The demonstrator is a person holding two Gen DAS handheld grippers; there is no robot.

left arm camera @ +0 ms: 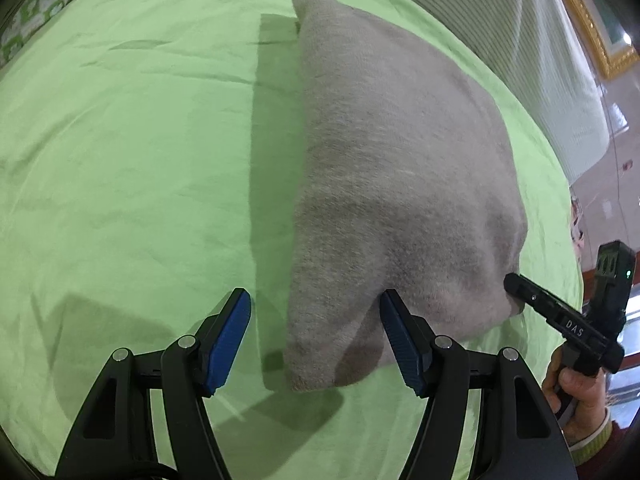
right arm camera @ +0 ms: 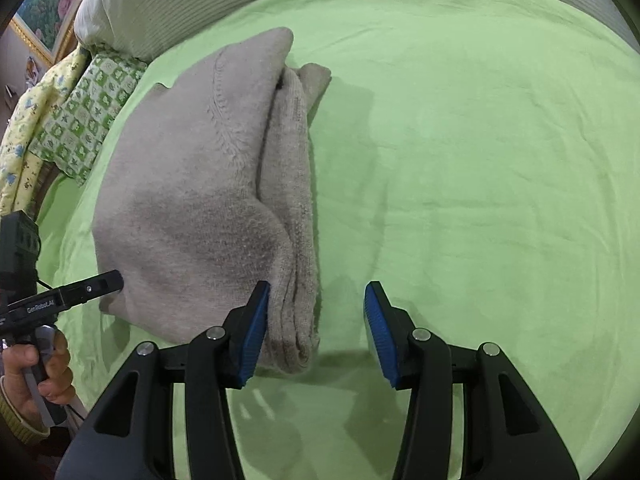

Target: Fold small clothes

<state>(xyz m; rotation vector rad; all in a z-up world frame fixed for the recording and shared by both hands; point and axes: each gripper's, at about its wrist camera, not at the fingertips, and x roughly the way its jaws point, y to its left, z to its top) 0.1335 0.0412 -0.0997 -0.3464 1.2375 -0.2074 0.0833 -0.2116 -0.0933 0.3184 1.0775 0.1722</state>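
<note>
A grey knitted garment [left arm camera: 384,168] lies folded into a thick stack on the green bed sheet [left arm camera: 132,152]. In the right wrist view the garment [right arm camera: 192,208] shows its layered folded edge facing right. My left gripper [left arm camera: 316,320] is open, its jaws set either side of the garment's near left corner. My right gripper [right arm camera: 316,316] is open, its left pad against the layered edge at the near corner. The right gripper also shows in the left wrist view [left arm camera: 516,286], its tip at the garment's right corner. The left gripper's tip shows in the right wrist view [right arm camera: 114,280].
A striped white pillow or cover [left arm camera: 520,52] lies along the far side of the bed. A green patterned cloth [right arm camera: 88,120] and a yellow floral cloth [right arm camera: 28,120] hang at the bed's left edge. A gold-framed picture [left arm camera: 592,20] hangs on the wall.
</note>
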